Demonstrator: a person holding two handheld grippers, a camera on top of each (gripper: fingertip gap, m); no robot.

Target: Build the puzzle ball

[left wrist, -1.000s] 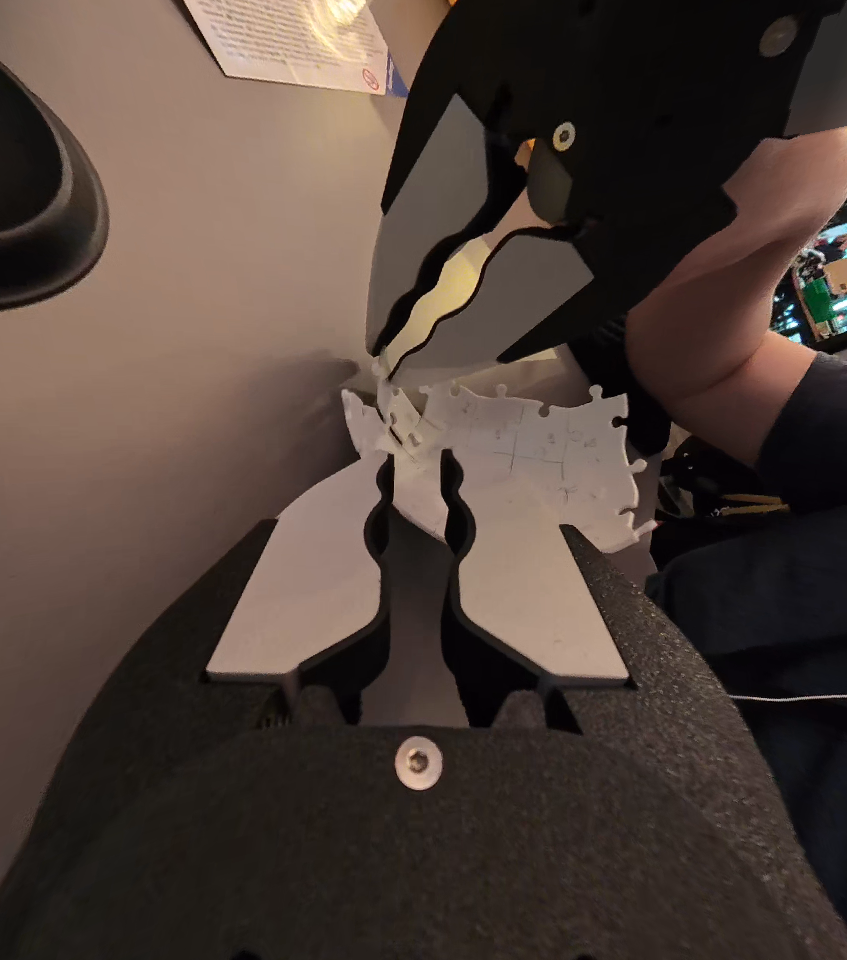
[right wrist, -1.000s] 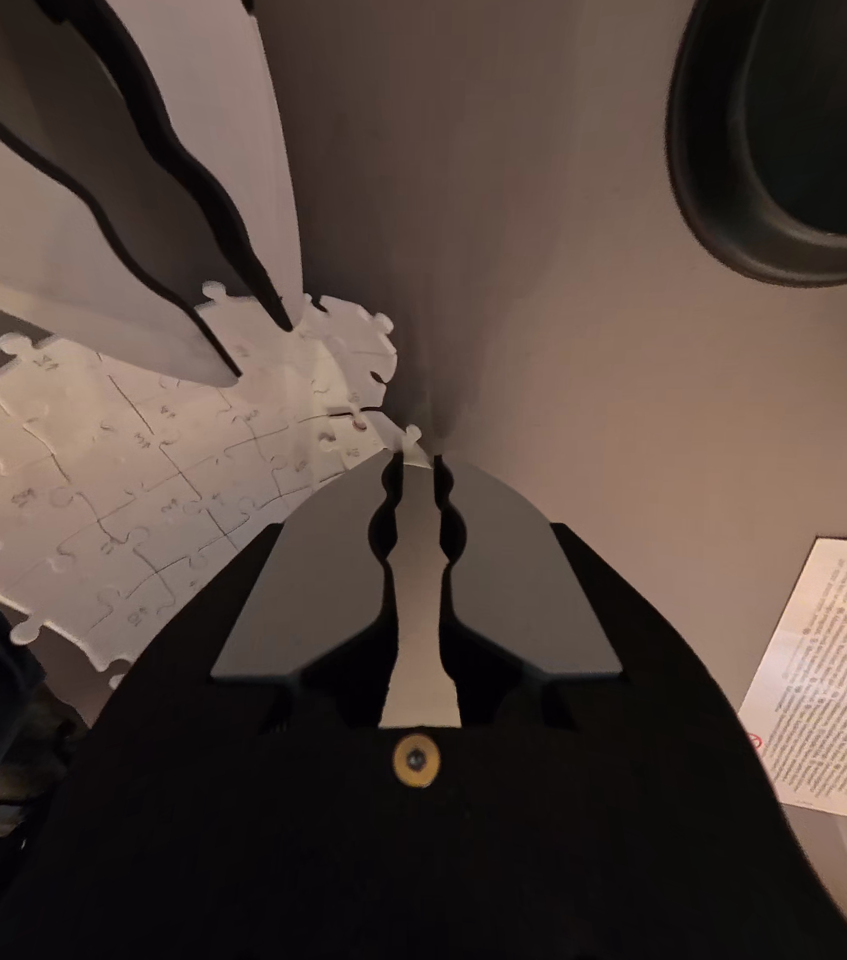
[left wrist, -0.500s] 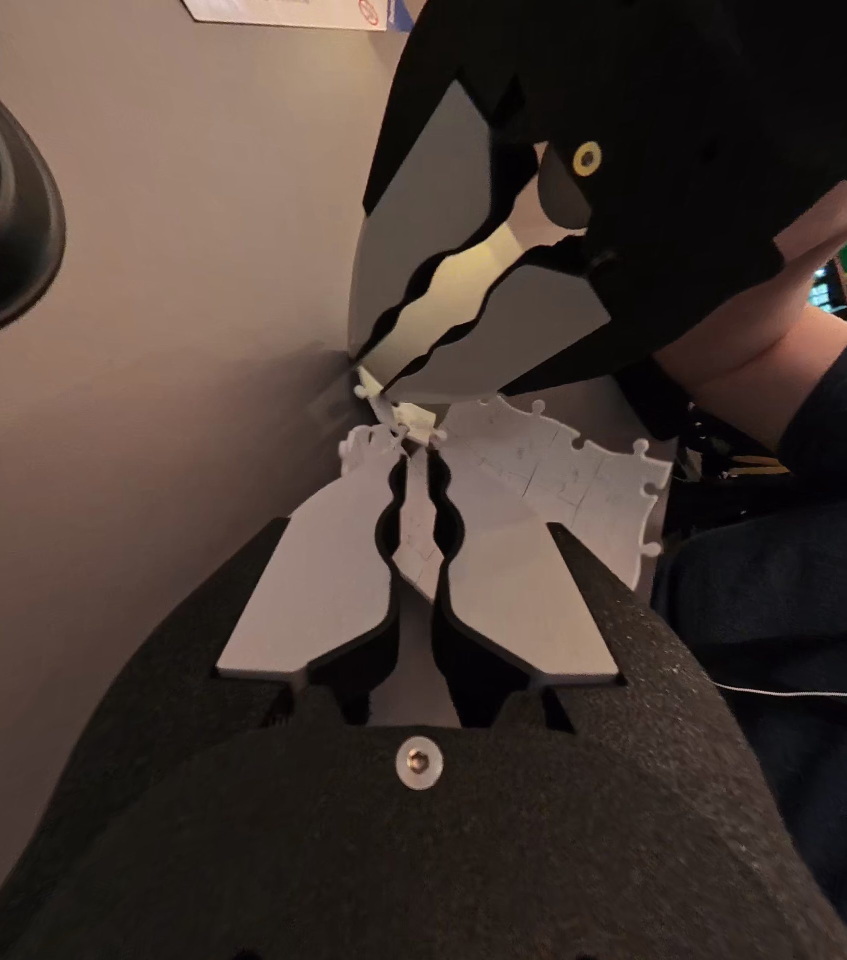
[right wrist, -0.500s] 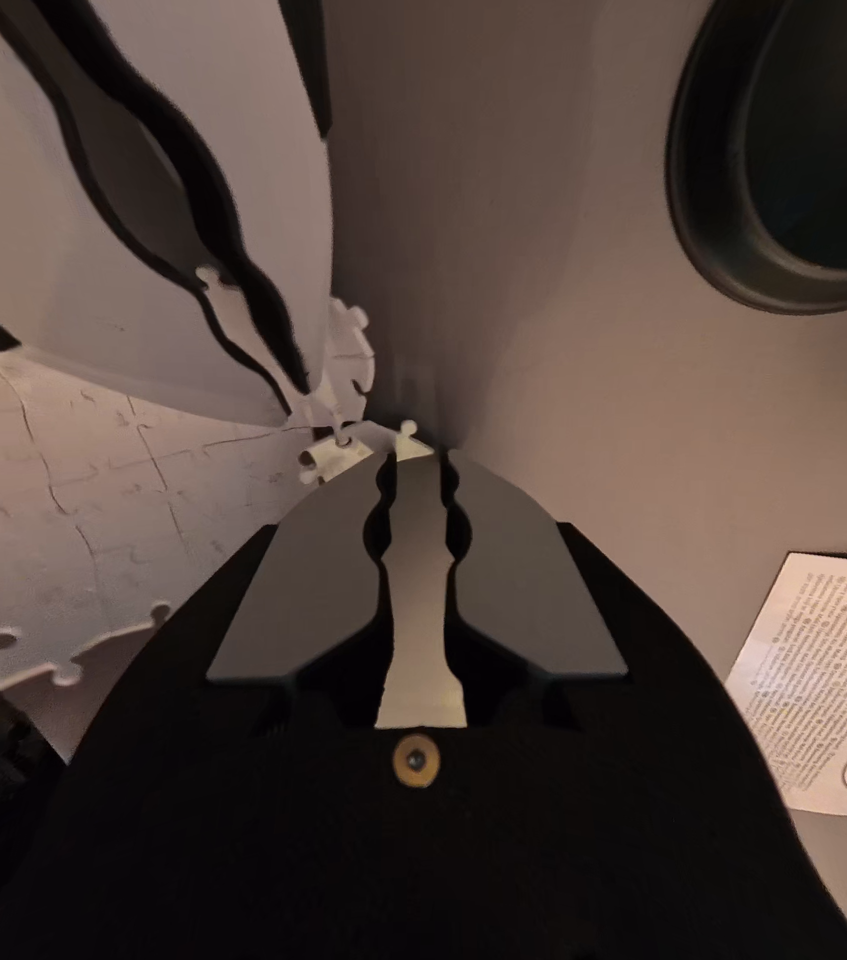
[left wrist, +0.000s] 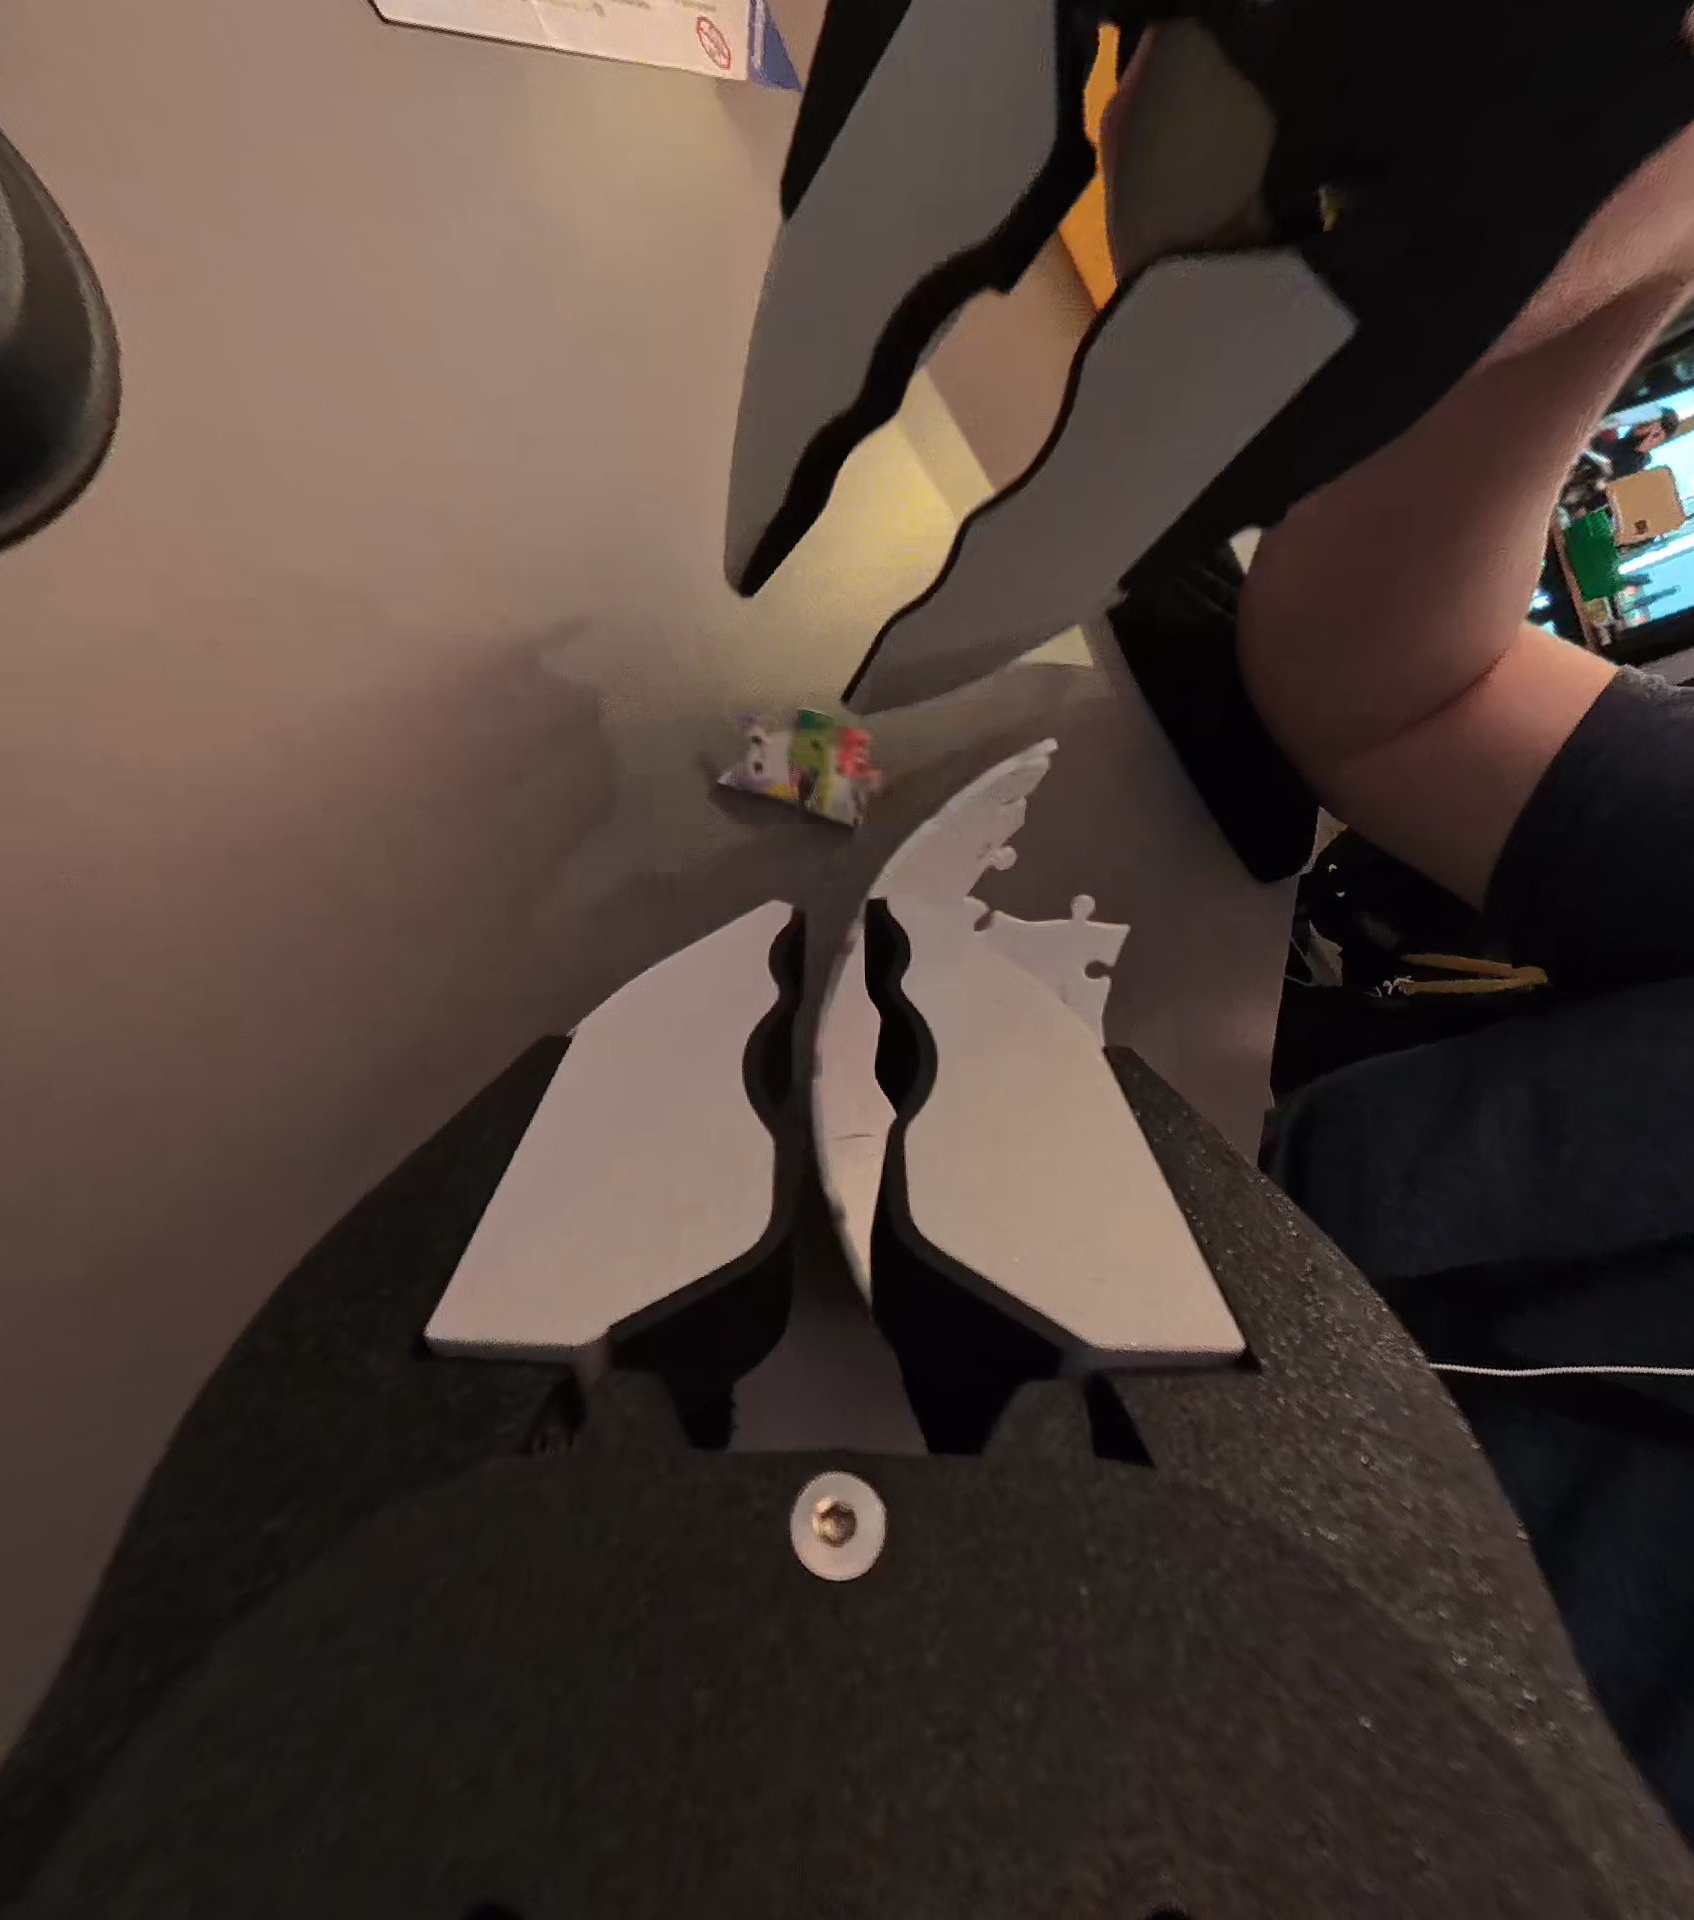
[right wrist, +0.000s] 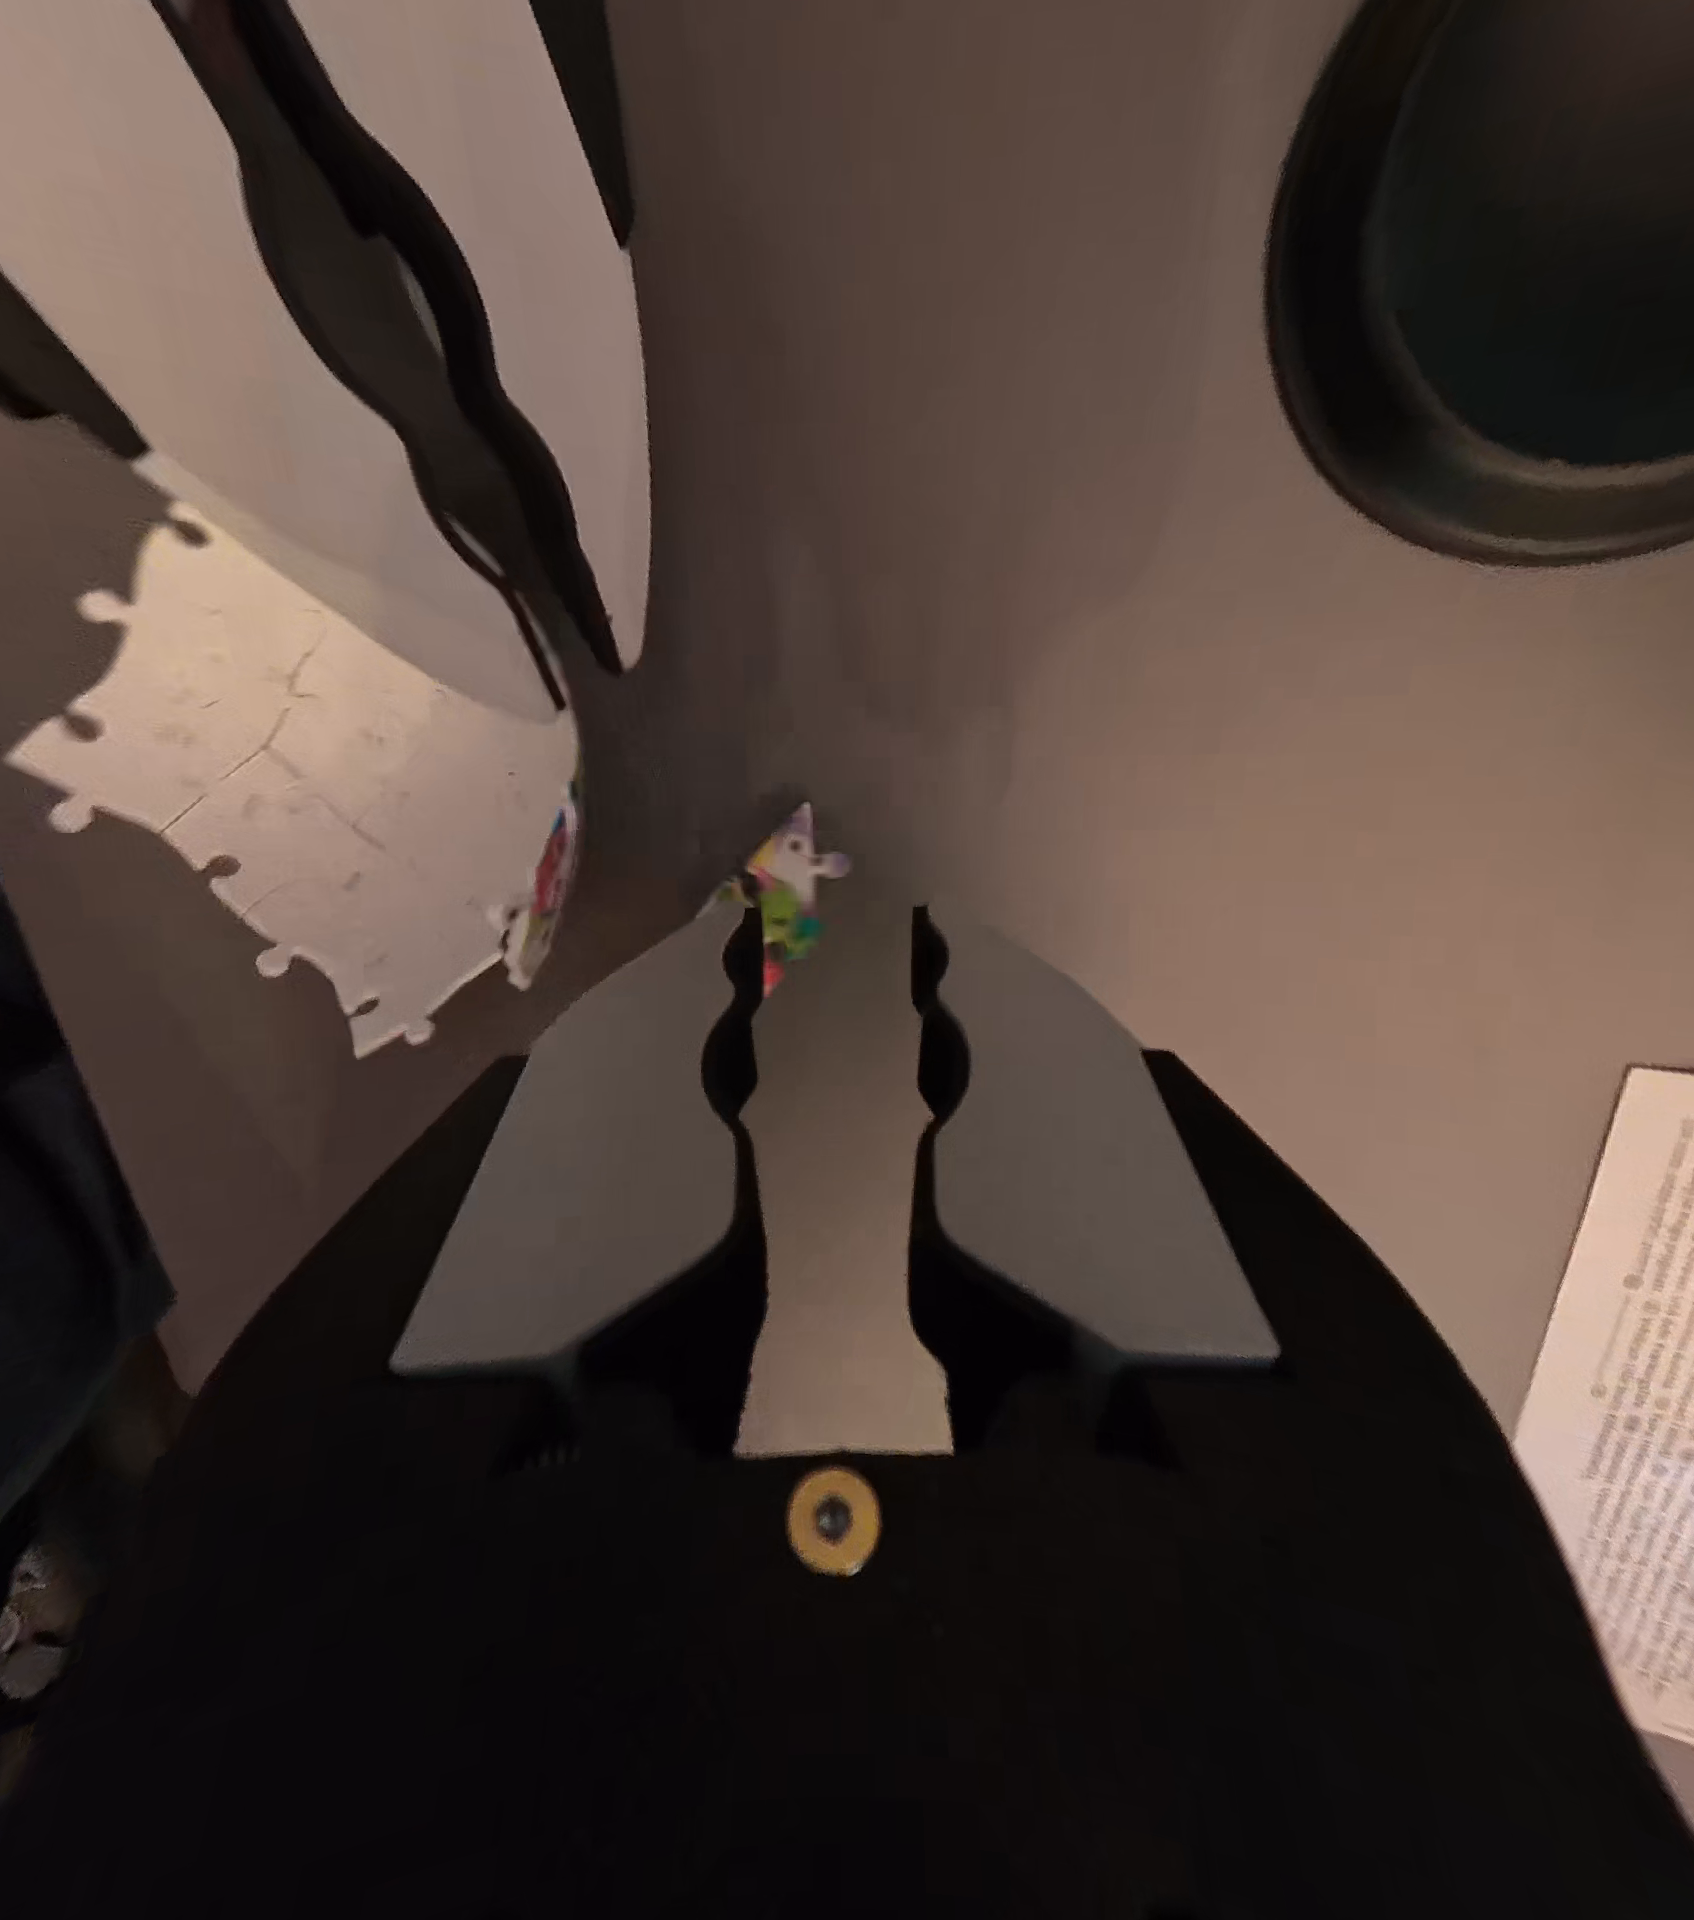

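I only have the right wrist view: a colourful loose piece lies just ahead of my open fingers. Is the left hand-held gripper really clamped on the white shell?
Observer: Yes. In the left wrist view, the left hand-held gripper is shut on the puzzle shell, which runs edge-on between its fingers.
Operator: Is the loose piece between my fingertips?
Observer: No. Seen from the side, the right hand-held gripper hangs open with the loose piece beyond its tips. The nearer tip is right at the piece's edge, and I cannot tell whether it touches.
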